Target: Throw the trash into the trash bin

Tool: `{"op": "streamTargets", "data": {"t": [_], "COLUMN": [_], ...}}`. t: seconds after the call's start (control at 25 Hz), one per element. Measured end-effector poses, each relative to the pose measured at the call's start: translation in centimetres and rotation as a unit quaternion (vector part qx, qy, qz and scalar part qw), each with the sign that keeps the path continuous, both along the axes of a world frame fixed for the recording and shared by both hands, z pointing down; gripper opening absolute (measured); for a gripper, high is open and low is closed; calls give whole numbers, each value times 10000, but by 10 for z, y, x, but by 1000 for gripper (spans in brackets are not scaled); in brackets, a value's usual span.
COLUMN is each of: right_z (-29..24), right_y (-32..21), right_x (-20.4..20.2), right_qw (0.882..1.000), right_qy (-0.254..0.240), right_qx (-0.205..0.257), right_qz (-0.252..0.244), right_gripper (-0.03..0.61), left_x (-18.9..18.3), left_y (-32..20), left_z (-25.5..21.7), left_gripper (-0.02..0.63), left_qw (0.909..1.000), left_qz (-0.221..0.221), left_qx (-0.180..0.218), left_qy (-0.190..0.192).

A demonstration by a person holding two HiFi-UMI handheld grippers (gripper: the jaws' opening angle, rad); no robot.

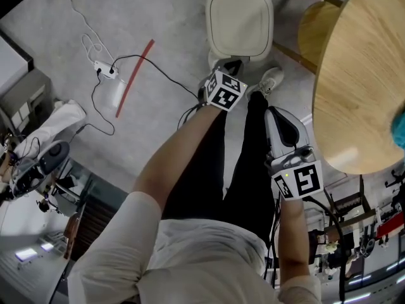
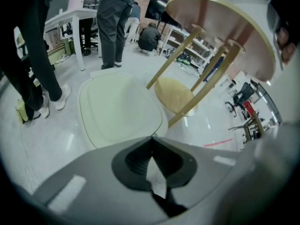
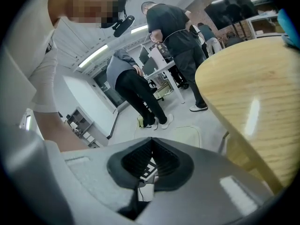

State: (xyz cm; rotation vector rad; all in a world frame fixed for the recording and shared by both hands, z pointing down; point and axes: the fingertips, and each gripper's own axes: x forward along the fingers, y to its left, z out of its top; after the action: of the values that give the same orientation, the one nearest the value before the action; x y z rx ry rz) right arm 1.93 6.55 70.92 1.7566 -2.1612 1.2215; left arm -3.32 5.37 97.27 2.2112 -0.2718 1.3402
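The white trash bin (image 1: 239, 21) stands on the floor ahead of my feet with its lid down; its lid (image 2: 119, 109) fills the left gripper view and shows small (image 3: 190, 135) in the right gripper view. My left gripper (image 1: 229, 66) hangs just short of the bin, its jaws (image 2: 151, 138) meeting at the tips. A pale patch shows in the slit behind them; I cannot tell whether it is a scrap or the floor. My right gripper (image 1: 273, 111) hangs beside my leg, jaws (image 3: 151, 139) shut and empty. A teal thing (image 1: 398, 128) lies at the table's edge.
A round wooden table (image 1: 361, 75) is at the right, with a wooden stool (image 1: 316, 30) under it next to the bin. A power strip with cables (image 1: 104, 68) and a red strip (image 1: 134, 78) lie on the floor at left. People stand beyond the bin (image 2: 112, 22).
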Motion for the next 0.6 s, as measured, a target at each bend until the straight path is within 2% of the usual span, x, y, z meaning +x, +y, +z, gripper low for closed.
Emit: {"op": "streamTargets", "data": {"t": [0.6], "right_z": [24], "right_y": [-2], "right_x": [3], "right_qw": [10000], "right_qy": [-13], "right_qx": [-39], "right_qz": [-90], "right_gripper": [2], "left_x": [-2], "left_y": [8], "left_z": [37], "left_gripper": [3], "left_qw": [9993], "left_qz": [-12], "left_qx": [-78], "left_qy": [-364]}}
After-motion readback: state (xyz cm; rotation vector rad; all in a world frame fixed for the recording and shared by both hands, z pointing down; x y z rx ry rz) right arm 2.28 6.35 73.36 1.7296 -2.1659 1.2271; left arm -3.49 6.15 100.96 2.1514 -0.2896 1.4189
